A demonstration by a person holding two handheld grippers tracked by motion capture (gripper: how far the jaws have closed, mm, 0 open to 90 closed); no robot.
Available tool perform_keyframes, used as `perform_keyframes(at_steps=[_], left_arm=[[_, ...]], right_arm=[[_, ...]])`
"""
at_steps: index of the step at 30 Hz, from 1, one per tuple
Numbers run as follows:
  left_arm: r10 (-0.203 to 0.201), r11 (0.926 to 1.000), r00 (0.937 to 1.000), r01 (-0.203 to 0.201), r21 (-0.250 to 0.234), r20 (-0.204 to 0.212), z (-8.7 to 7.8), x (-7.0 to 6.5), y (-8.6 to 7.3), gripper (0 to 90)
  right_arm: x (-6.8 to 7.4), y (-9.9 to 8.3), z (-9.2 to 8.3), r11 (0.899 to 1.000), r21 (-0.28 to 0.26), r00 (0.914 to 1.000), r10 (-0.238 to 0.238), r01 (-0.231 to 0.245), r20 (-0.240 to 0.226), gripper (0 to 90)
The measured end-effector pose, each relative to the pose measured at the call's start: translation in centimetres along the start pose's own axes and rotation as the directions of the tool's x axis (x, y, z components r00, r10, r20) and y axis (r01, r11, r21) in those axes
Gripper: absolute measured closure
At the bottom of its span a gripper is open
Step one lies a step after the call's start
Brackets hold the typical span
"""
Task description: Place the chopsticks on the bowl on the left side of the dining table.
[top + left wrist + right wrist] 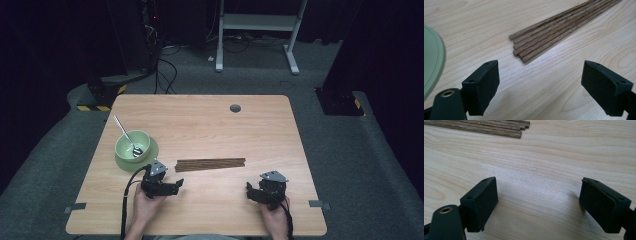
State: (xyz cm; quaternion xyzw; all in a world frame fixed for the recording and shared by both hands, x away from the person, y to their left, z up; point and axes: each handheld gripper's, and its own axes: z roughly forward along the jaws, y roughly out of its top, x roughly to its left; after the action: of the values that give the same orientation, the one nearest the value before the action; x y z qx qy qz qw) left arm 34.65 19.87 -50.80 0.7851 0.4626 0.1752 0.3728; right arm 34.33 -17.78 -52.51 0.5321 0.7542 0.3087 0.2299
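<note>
chopsticks (pixel 210 164) lie bundled mid-table, right of the bowl (pixel 132 145) with its spoon (pixel 126 134). left gripper (pixel 540 82) jaws apart, facing the near ends; right gripper (pixel 539 203) jaws apart, over bare table (pixel 210 125). best to come in low, straddle one outer stick only, and close gently.

Overhead view; two low gripper views

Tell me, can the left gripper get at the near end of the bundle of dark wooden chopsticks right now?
Probably yes. The left gripper is open, and only bare table lies between it and the near end of the bundle of dark wooden chopsticks.
</note>
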Motion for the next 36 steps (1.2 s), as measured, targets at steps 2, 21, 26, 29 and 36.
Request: perform_keyframes(at_steps=[2,21,26,29,36], left_arm=[[0.002,1.0000,0.9998,-0.002,0.008,0.018,0.0,-0.1,0.2,15.6],[0.039,0.9992,0.9990,-0.039,-0.001,0.019,0.9,-0.6,2.4,15.3],[0.057,0.9984,0.9981,-0.057,-0.004,0.024,1.5,-1.0,3.0,15.8],[0.062,0.9981,0.9977,-0.062,-0.002,0.026,1.9,-1.1,3.1,16.8],[0.042,0.9991,0.9983,-0.043,0.002,0.040,2.0,-0.7,3.2,18.5]], right_arm=[[0.1,0.0,0.0,1.000,-0.001,1.0000,-0.001,0.001,-0.002,15.1],[0.3,-0.1,-0.1,1.000,-0.001,0.9998,-0.013,0.013,-0.013,15.8],[0.3,-0.1,-0.1,1.000,-0.001,0.9998,-0.011,0.011,-0.013,15.8],[0.3,-0.1,-0.1,1.000,0.000,0.9998,-0.014,0.014,-0.014,15.8],[0.4,-0.1,-0.1,1.000,0.000,0.9998,-0.012,0.012,-0.014,15.8]])
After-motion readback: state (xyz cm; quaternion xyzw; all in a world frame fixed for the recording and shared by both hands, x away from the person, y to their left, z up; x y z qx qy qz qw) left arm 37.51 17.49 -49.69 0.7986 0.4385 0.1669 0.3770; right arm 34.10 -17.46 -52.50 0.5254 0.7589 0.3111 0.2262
